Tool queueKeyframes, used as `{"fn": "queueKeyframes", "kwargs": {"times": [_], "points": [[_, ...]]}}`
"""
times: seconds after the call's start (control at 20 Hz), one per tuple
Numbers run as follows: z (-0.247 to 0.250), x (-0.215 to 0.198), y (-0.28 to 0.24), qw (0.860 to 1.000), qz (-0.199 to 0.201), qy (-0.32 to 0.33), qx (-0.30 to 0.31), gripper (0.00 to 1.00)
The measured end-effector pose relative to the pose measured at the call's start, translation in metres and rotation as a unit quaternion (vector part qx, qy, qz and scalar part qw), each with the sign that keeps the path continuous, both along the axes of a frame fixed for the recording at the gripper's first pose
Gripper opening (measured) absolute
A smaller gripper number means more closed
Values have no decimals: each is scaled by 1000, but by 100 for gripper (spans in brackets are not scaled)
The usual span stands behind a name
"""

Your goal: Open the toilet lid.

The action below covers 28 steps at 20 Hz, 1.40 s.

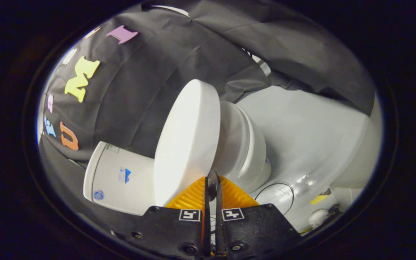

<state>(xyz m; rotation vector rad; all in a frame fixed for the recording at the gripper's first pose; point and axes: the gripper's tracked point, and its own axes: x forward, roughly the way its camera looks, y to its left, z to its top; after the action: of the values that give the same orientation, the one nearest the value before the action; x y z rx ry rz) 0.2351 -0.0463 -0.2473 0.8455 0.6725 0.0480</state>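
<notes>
Gripper (212,182) with fingers pressed nearly together, clenched on the toilet lid's (188,141) edge — lid lifted off the toilet bowl (242,148), white tank (119,178) beyond — its stickers unreadable.

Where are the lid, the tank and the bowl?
lid (188,141): gripper view, middle of its flat top face.
tank (119,178): gripper view, its front wall.
bowl (246,151): gripper view, its outer side.

Claw-mounted fisheye, tilted, close before toilet (208,144).
</notes>
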Motion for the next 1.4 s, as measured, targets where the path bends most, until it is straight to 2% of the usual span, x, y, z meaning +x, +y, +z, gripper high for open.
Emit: {"fn": "queueKeyframes", "kwargs": {"times": [0.2, 0.8, 1.4], "points": [[7, -1, 0, 1000, -11, 5, 12, 9], [56, -4, 16, 999, -6, -20, -47, 8], [110, -13, 47, 992, 10, -59, -113, 8]]}}
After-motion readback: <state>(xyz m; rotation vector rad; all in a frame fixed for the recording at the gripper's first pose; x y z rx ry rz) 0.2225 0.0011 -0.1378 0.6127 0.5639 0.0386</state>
